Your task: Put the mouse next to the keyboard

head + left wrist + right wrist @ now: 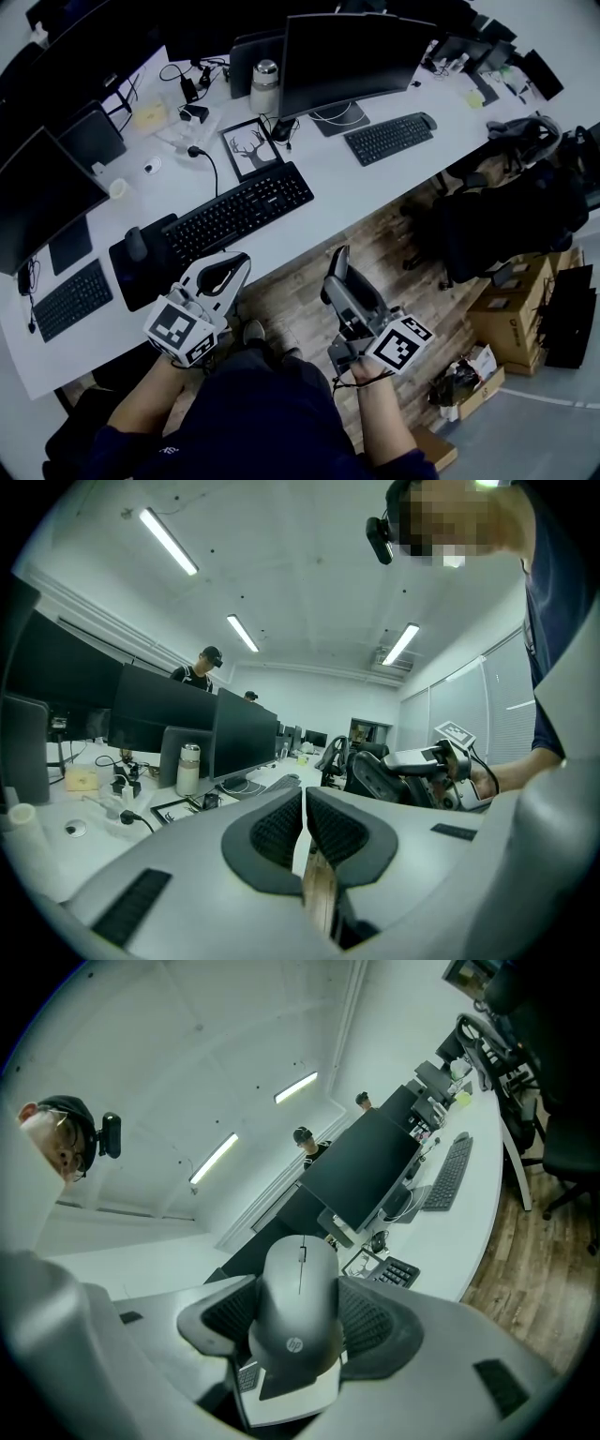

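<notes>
right tongs (300, 1318) clamped on mouse (300, 1274), left tongs (305, 808) pinched together, empty. both just off table (375, 192) edge, keyboard (239, 211) on it

Open-plan office, long white desk (356, 183) lined with dark monitors (352, 56) and black keyboards (239, 211), swivel chairs (497, 225) on wood-look floor (300, 300), ceiling strip lights (169, 541), workers (208, 663) behind screens.
</notes>
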A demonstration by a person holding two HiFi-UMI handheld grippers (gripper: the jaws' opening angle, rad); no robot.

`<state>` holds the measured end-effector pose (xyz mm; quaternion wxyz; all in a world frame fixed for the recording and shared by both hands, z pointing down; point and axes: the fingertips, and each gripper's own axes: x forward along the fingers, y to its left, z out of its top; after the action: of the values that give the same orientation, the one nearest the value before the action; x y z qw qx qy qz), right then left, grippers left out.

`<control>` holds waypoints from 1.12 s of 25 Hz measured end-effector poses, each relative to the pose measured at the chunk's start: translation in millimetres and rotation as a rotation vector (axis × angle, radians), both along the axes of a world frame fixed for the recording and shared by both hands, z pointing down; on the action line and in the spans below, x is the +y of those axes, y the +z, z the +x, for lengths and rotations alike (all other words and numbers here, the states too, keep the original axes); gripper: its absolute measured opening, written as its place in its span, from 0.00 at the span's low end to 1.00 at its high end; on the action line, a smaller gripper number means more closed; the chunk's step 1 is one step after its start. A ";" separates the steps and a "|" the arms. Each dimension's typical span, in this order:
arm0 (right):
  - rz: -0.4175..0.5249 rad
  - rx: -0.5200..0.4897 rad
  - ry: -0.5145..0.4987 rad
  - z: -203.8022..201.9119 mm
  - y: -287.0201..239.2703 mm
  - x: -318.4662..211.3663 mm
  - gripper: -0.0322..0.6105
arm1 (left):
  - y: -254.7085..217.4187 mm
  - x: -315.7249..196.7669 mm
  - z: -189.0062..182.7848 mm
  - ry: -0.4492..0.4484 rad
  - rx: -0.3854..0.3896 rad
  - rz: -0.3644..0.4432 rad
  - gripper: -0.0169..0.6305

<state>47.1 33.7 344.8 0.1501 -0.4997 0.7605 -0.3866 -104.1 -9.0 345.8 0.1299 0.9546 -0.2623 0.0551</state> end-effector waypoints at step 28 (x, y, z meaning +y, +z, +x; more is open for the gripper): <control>-0.030 0.000 -0.052 32.1 21.6 -83.2 0.48 | 15.3 -74.9 36.3 -0.032 -0.030 -0.018 0.09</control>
<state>79.2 -49.5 366.5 0.1324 -0.4817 0.7674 -0.4019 -67.8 -83.9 361.1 0.1352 0.9482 -0.2789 0.0698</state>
